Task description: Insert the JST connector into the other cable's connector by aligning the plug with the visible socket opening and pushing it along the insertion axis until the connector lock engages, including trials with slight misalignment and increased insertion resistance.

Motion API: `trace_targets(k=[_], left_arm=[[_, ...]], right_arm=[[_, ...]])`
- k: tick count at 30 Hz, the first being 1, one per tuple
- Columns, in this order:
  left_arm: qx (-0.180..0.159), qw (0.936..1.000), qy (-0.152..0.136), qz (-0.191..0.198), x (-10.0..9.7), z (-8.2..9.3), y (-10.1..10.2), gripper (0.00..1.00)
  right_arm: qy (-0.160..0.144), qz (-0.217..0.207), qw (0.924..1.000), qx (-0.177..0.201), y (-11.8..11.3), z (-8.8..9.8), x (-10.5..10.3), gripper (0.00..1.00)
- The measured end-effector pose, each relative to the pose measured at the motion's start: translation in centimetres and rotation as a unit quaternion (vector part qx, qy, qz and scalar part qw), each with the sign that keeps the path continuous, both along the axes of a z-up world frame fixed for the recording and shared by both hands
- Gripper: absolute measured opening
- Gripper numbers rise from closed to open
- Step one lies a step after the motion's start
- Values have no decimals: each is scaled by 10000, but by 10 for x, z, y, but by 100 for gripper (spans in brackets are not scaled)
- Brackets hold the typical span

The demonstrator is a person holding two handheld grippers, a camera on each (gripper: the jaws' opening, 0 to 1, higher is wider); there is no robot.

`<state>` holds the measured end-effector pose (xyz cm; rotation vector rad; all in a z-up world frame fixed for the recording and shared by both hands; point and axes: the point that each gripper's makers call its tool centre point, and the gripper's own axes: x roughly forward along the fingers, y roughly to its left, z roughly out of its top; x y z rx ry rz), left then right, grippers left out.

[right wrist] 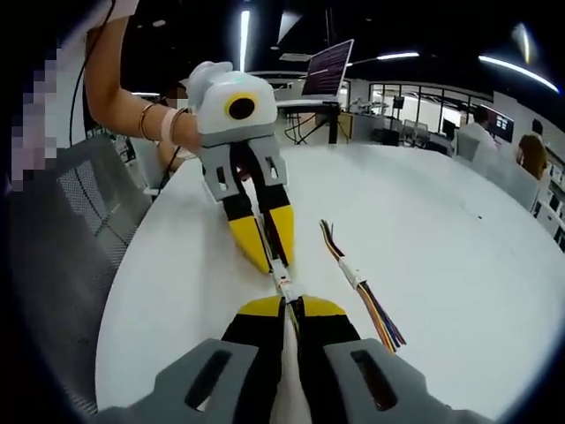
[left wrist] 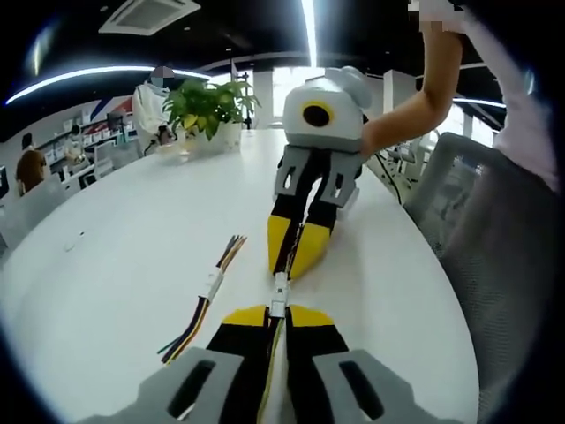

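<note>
Facing tip to tip low over the table point(left wrist: 132, 230), left gripper point(left wrist: 278, 311) and right gripper point(right wrist: 288, 305) each pinch one end of the joined connector point(left wrist: 279, 294), jaws narrow

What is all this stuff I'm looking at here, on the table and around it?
Table: one, white, rounded, under everything.
Joined white plugs: one pair, held between the two claws, above the table.
Spare cable: one, many-coloured wires with a white plug in the middle, lying on the table beside the claws.
Potted plant: one, green leaves, white pot, far side of the table.
Mesh chair: one, grey, at the table's edge.
Monitor: one, dark, behind the table.
People in the background: a few, seated or standing far off.
Left claw: yellow tips, black and grey body, shut on the cable.
Right claw: same colours, shut on the other cable.
Person's arm: bare, behind the left claw.
</note>
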<state>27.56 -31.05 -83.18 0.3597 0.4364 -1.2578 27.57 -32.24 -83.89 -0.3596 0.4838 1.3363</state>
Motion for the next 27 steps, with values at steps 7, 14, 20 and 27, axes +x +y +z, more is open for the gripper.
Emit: trace_targets(k=[7,14,20,27], left_arm=[[70,9999,-71,-51,2,1,-2,1],[-43,9998,-139,-101,4,8,-8,1],[15,9997,-167,-177,5,7,-10,1],[8,9996,-209,-197,6,8,-12,1]], right_arm=[[-41,8,10000,-25,2,-1,2,2],[33,-94,9999,117,-1,3,5,2],[6,-141,9999,48,-5,3,5,1],[54,-214,9997,116,-8,6,7,1]])
